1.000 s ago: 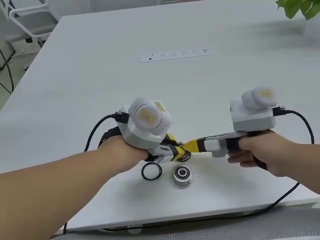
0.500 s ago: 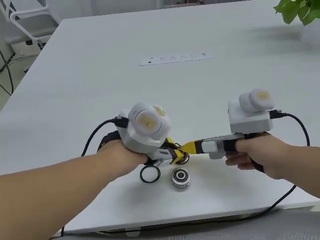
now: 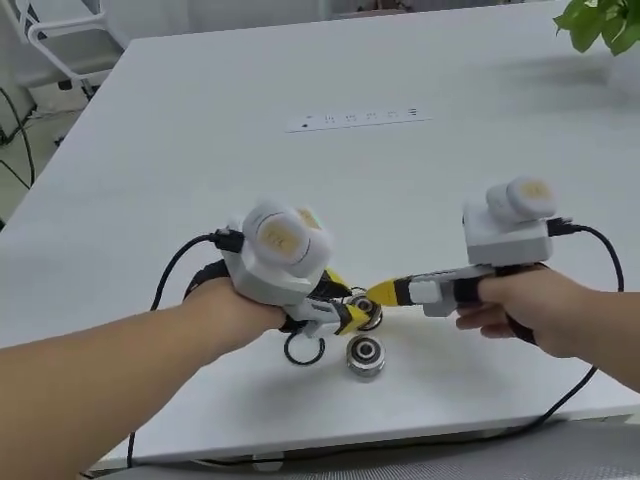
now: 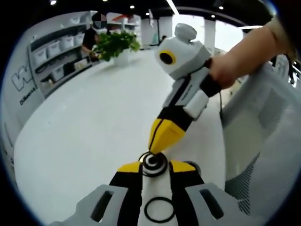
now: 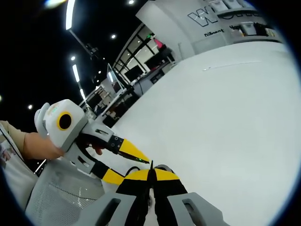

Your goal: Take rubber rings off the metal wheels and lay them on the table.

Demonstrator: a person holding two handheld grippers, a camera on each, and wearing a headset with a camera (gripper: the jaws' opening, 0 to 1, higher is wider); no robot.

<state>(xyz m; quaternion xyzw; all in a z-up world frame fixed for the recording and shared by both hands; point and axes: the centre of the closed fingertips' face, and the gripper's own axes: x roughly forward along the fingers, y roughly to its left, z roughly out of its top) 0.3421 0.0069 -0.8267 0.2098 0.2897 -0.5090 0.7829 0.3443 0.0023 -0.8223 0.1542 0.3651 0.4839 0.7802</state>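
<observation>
My left gripper [image 3: 358,316] is shut on a small metal wheel [image 4: 153,162], which sits between its yellow jaws just above the table. My right gripper [image 3: 372,294] comes in from the right with its jaws together. Its tips [image 4: 154,149] pinch the black rubber ring at the wheel's rim. In the right gripper view, my right gripper [image 5: 149,174] is shut with a thin black strand rising from it. A loose black ring [image 3: 303,351] lies flat on the table under the left gripper. A bare metal wheel [image 3: 365,357] stands beside that ring.
The white table [image 3: 300,180] stretches far ahead, with a flat socket strip [image 3: 357,119] near its middle. A green plant [image 3: 600,20] stands at the far right corner. Cables trail off both grippers toward the near table edge [image 3: 400,440].
Both grippers stay joined at the held wheel. The left hand has sunk slightly, so it now overlaps the top of the loose ring. The head camera has shifted a little.
</observation>
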